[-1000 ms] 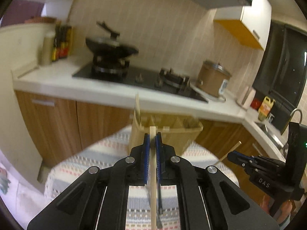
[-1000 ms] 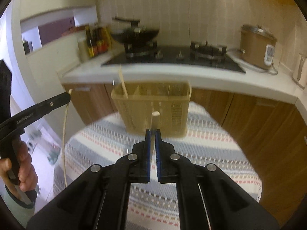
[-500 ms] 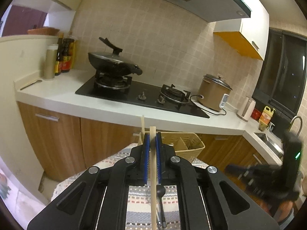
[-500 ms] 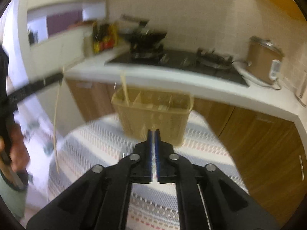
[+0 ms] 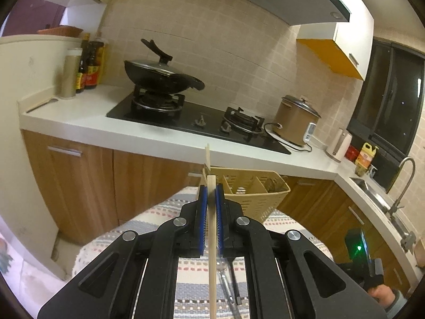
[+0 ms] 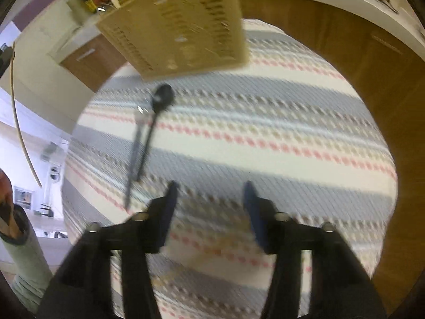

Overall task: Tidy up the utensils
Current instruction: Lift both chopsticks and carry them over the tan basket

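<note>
Chopstick (image 5: 212, 239): pale wood, upright, clamped between blue pads.
Basket (image 5: 255, 191): beige, slotted, divided, standing on striped cloth.
Spoons (image 6: 148, 133): 2, dark and clear, lay side by side before basket.

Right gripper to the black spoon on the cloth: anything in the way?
Nothing visible. The right gripper is open above the striped tablecloth; the black spoon lies ahead to its left, beside a paler utensil, with bare cloth between. The frame is blurred.

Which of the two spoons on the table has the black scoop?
The black spoon, lying just in front of the beige utensil basket. The silver spoon beside it, on its left, is pale and shiny instead.
</note>
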A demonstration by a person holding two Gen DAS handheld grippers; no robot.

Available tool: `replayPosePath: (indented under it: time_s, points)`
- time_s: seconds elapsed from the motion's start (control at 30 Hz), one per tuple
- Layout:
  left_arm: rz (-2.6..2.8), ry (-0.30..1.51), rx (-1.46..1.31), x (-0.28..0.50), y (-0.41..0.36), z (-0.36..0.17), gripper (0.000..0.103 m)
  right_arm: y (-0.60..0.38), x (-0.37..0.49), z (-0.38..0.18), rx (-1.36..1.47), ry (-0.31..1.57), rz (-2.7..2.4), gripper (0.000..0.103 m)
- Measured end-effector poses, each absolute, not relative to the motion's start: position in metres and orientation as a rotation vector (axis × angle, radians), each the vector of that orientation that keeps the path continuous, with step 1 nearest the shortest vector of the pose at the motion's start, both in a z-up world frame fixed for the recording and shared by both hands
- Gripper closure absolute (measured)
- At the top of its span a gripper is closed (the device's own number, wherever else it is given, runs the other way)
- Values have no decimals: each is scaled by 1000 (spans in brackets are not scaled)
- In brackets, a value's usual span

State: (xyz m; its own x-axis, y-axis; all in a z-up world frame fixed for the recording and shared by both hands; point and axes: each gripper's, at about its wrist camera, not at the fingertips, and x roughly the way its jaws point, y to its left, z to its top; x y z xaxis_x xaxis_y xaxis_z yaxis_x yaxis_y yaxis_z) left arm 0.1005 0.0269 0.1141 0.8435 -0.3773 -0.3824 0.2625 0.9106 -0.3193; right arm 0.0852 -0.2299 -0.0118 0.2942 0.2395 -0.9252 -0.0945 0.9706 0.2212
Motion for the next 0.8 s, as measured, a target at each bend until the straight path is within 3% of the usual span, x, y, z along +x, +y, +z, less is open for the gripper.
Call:
replayPosePath:
  time_s: [0.1,0.13,0.17,0.27,0.4,0.53,0.8]
  points:
    - [-379,460,-274,102,23,108,99,-250,75,-23,251,1299,148,51]
    - [-387,464,-277,102,21,106,99,-252,74,-27,278,1309,142,57]
    - [-400,472,-279,103,20,103,99,-253,74,-33,303,1324,126,70]
    - [-425,488,-273,104,17,96,99,-243,75,-46,301,1350,64,74]
    - [-436,498,-280,103,22,90,99,-220,75,-44,152,1338,10,81]
    - [-441,504,-295,101,29,85,99,-191,72,-43,-90,1316,61,98]
    - [-462,532,-263,100,23,81,99,-201,79,-39,-70,1388,128,97]
